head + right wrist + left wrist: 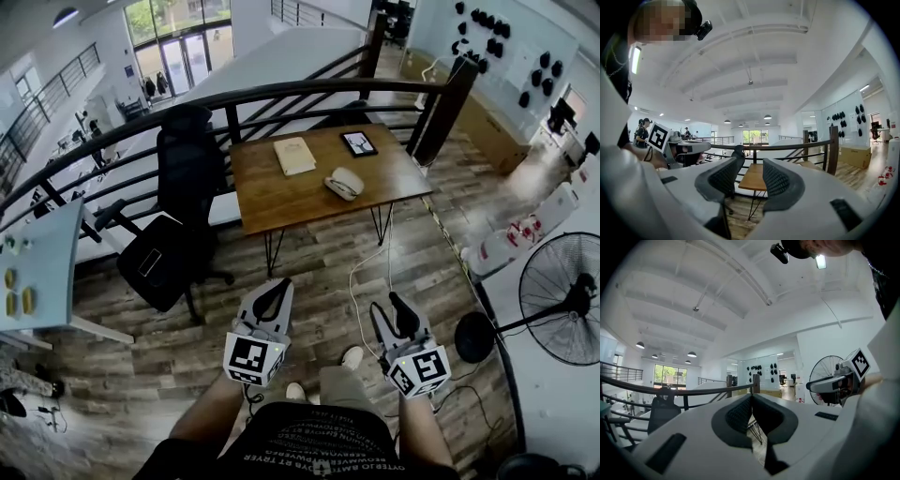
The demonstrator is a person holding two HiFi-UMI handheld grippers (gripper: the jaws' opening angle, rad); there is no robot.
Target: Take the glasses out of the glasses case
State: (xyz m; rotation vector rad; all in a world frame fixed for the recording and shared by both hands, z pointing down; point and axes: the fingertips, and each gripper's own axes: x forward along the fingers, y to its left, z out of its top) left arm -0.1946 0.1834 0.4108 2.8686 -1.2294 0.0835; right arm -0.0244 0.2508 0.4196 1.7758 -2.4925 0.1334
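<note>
A pale grey glasses case [344, 183] lies closed on the wooden table [281, 197], toward its right front edge; the glasses are not visible. Both grippers are held near my body, well short of the table. My left gripper [281, 284] has its jaws meeting at the tips, with nothing between them [751, 397]. My right gripper [395, 301] stands open and empty; through its gap [749, 177] shows a strip of the table [752, 180]. Each gripper view also catches the other gripper from the side: the right gripper [833, 383] and the left gripper [688, 149].
On the table also lie a beige book [294, 156] and a dark tablet [359, 143]. A black office chair [178, 216] stands left of the table, a curved railing [309, 90] behind it. A standing fan [565, 298] is at right, a white desk [37, 262] at left.
</note>
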